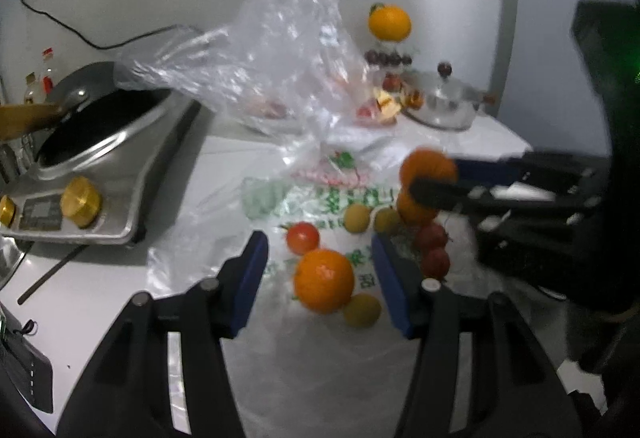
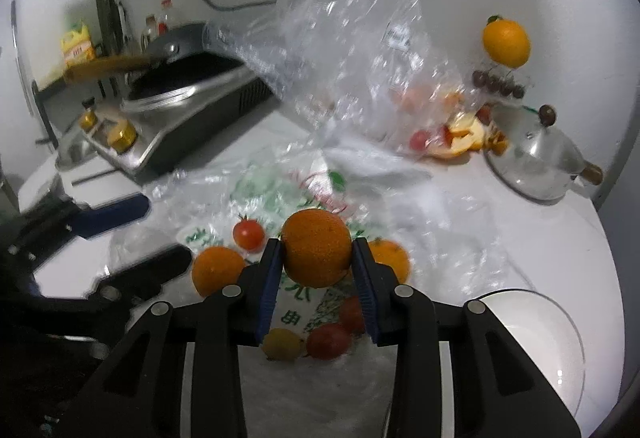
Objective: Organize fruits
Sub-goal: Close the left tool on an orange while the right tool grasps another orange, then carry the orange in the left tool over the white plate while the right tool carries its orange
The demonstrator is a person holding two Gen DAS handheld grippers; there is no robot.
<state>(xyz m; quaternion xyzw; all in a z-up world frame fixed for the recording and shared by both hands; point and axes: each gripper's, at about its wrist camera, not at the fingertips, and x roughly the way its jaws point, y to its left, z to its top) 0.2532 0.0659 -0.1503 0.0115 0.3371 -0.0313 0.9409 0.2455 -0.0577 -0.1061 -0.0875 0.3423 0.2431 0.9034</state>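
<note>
Loose fruit lies on a flat printed plastic bag (image 1: 320, 198) on the white counter. My right gripper (image 2: 317, 242) is shut on an orange (image 2: 316, 252) and holds it clear of the pile; the left wrist view shows that gripper (image 1: 440, 178) and the same orange (image 1: 428, 166) at the right. My left gripper (image 1: 319, 238) is open around another orange (image 1: 324, 280), with gaps on both sides. Around it lie a tomato (image 1: 303, 237), small yellow fruits (image 1: 357, 218), red fruits (image 1: 430, 236) and one more orange (image 1: 414, 208).
A crumpled clear bag (image 2: 352, 58) stands behind the pile. A white bowl (image 2: 532, 318) sits at the right front. Back right are a lidded steel pot (image 2: 540, 166) and a fruit stand topped by an orange (image 2: 506, 42). A cooker with a wok (image 1: 92, 158) fills the left.
</note>
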